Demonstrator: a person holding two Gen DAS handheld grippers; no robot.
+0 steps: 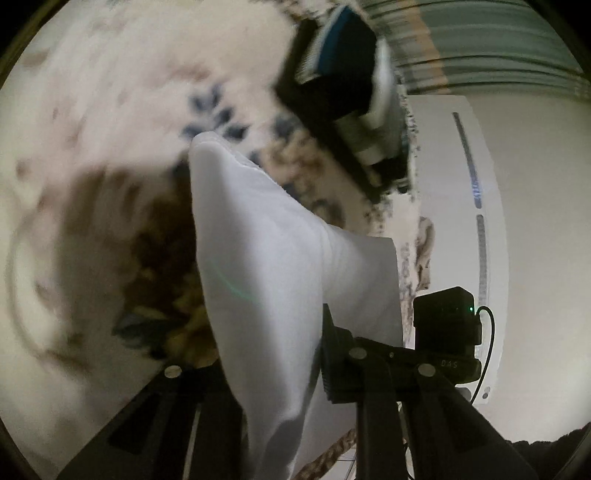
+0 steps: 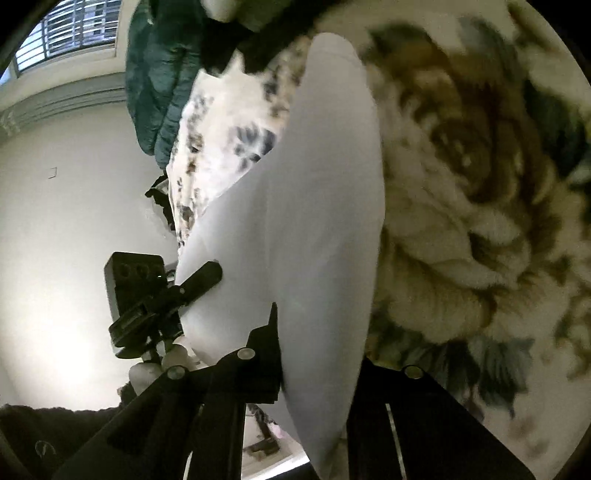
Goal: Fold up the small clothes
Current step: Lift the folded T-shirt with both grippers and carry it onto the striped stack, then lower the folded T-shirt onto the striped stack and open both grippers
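In the left wrist view, the far left is taken up by a blurred floral blanket (image 1: 92, 155), cream with brown and dark blue flowers, spread under everything; toward the middle a white garment (image 1: 266, 266) hangs up off it in a tall smooth fold, its rounded top edge near the centre of the frame and its lower part running down between the black fingers (image 1: 334, 362) of the left gripper (image 1: 291, 373), which is clamped on the cloth so that only fabric fills the gap; up and to the right a dark folded garment with blue and white stripes (image 1: 340, 74) lies on the blanket, smeared by motion; further right stands a white appliance (image 1: 476, 221) with a dark vertical strip against a pale wall, and a small black box with a green light (image 1: 445, 317) sits on the gripper's body. In the right wrist view, the left side shows a pale wall (image 2: 66, 221) and a barred window (image 2: 70, 29) in the top corner; next comes a dark teal quilted garment (image 2: 159, 85) draped at the blanket's edge; below it the other gripper is seen from outside, pinching the cloth's far edge; in the middle the same white garment rises as a broad upright fold, held tight in the right gripper (image 2: 314, 373), closed on the fabric; on the right the blanket's large brown rose pattern fills the frame, blurred.
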